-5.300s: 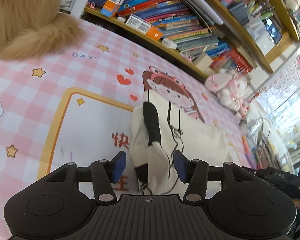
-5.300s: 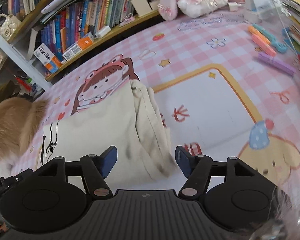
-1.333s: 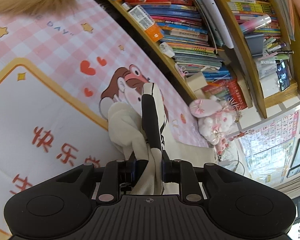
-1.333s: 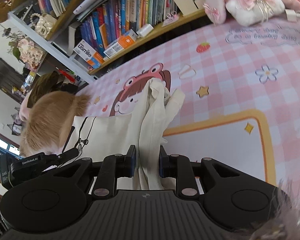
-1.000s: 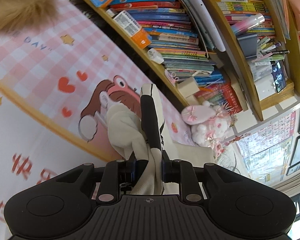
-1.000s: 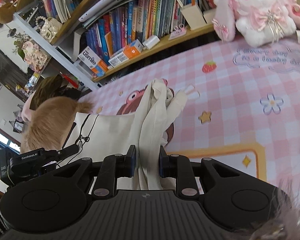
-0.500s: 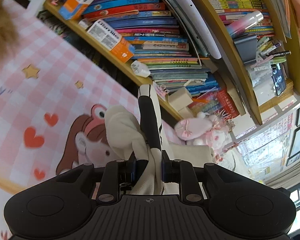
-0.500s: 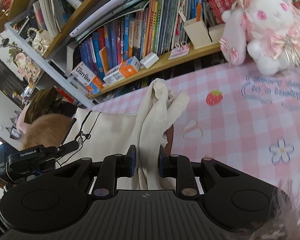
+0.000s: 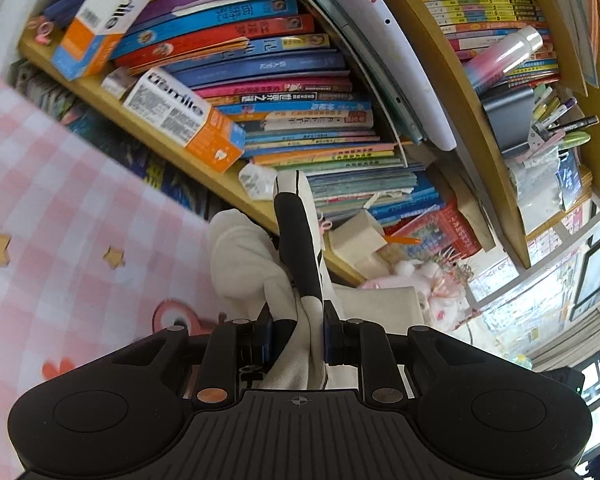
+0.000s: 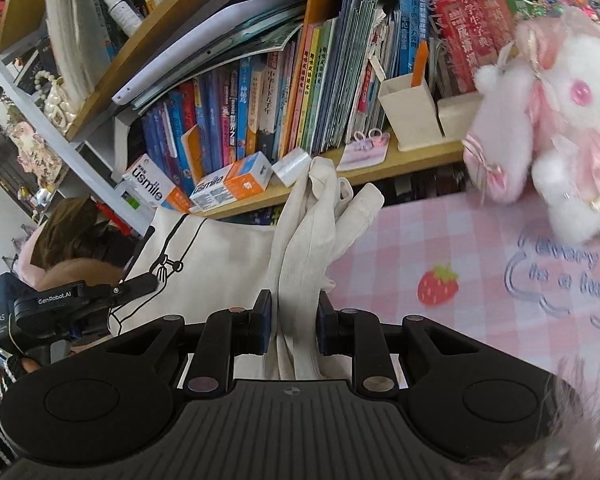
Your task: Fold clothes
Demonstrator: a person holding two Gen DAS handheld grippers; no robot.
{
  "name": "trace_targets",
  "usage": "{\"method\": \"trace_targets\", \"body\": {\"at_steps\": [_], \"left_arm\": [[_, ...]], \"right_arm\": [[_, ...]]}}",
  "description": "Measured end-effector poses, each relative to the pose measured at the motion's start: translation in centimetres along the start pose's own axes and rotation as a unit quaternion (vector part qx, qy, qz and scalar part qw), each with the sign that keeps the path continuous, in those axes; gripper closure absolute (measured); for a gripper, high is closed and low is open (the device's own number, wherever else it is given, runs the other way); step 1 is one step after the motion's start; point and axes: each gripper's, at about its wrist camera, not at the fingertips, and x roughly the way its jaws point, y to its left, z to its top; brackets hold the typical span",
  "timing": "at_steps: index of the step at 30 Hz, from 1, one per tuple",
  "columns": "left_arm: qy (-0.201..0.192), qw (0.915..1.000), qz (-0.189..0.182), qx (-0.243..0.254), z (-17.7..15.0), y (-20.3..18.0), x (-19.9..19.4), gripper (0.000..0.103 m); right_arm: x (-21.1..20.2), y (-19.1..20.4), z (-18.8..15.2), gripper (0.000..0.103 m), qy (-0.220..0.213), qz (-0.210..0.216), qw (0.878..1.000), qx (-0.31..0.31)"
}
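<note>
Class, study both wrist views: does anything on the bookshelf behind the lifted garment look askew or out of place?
Yes. Two white-and-orange toothpaste boxes lie loose on the wooden bookshelf ledge in front of the upright books, and a flat white tablet-like slab rests slanted across the book tops. The cream garment itself hangs bunched from both grippers.

1. The left wrist view sits just behind the left claw [image 9: 297, 336], looking forward and slightly down, with the bookshelf [image 9: 340, 92] from 11 to 2 o'clock.
2. The right wrist view sits behind the right claw [image 10: 291, 322], facing the same bookshelf [image 10: 284, 112] at 12 o'clock.
3. Both share the cream garment [image 9: 252, 256] [image 10: 220, 256], the pink checked surface [image 9: 60, 208] [image 10: 460, 248] and the plush toy [image 9: 432, 284] [image 10: 556, 128]; the right view catches the left claw at 9 o'clock.
</note>
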Motion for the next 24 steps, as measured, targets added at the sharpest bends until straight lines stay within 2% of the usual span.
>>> {"method": "trace_targets", "body": {"at_steps": [13, 19, 24], "left_arm": [[0.005, 1.0, -0.003, -0.005, 3.2, 4.7, 5.2, 0.083], [0.018, 0.9997, 0.003, -0.019, 3.3, 6.7, 6.5, 0.083], [0.034, 0.9981, 0.011, -0.05, 2.9, 8.6, 7.0, 0.079]], "right_arm": [[5.4, -1.8, 2.1, 0.083, -0.016, -0.011, 1.0, 0.007], [7.2, -3.1, 1.9, 0.083, -0.014, -0.016, 1.0, 0.016], [8.5, -4.6, 1.0, 0.081, -0.003, -0.044, 0.998, 0.04]]}}
